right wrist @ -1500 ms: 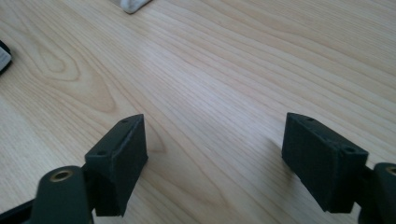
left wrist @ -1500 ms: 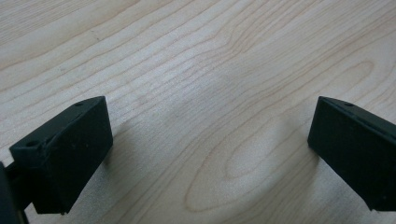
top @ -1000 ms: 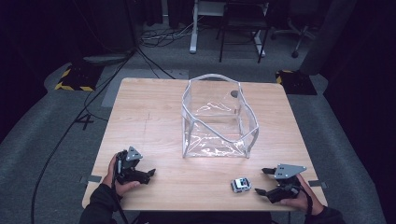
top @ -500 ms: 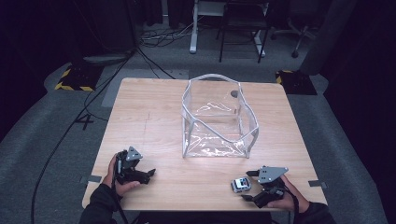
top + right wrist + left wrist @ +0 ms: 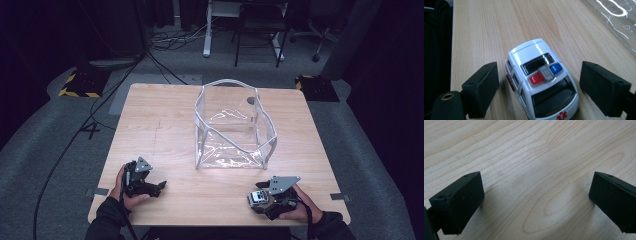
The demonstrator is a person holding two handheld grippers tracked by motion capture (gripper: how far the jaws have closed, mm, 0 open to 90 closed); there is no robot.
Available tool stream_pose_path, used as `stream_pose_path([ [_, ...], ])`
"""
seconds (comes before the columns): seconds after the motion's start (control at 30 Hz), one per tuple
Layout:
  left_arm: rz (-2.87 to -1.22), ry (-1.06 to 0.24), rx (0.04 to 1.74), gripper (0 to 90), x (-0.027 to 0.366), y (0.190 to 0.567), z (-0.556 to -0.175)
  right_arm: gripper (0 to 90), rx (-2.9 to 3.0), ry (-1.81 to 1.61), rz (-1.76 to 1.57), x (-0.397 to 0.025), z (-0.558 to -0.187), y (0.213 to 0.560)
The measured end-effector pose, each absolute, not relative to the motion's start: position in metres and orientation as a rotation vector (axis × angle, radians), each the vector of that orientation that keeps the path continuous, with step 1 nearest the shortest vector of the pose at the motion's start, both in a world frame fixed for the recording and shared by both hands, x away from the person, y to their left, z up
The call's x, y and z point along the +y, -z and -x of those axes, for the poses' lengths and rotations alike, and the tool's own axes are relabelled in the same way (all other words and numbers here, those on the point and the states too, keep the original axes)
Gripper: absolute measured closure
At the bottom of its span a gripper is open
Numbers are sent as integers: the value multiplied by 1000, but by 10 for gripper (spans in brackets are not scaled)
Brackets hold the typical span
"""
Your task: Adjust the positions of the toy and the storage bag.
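A small white toy ambulance (image 5: 541,80) with a red and a blue roof light stands on the wooden table (image 5: 165,125), near its front edge at the right (image 5: 258,198). My right gripper (image 5: 539,87) is open, its jaws on either side of the car without touching it; in the high view that gripper (image 5: 265,200) sits just right of the car. My left gripper (image 5: 156,187) rests near the front left of the table, open, with bare wood between its fingers (image 5: 461,200).
A clear plastic zip pouch (image 5: 232,125) stands open in the middle of the table, beyond the car. Its edge shows at the top right of the right gripper view (image 5: 616,22). Chairs and cables lie on the floor behind the table.
My right gripper has moved left along the front edge and now has its jaws around the toy ambulance. The left gripper has stayed put.
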State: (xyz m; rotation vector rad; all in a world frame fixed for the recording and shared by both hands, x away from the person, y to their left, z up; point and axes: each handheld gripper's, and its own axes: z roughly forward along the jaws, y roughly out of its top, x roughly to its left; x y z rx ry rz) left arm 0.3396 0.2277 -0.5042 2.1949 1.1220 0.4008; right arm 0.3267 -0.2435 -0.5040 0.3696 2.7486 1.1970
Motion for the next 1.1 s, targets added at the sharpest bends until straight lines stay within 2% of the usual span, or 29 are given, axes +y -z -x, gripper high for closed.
stream_pose_path([
  [0.07, -2195, -401, 1122, 2, 228, 504, -340, 225, 2738, -1201, -368, -243, -327, 504],
  [0.13, -2196, -403, 1120, 2, 228, 504, -340, 325, 2731, -1236, -378, -244, -325, 504],
  [0.27, -2193, -403, 1122, 2, 228, 504, -340, 363, 2723, -1239, -354, -247, -326, 504],
  [1.1, -2193, -403, 1122, 2, 228, 504, -340, 401, 2672, -1231, -530, -256, -329, 502],
])
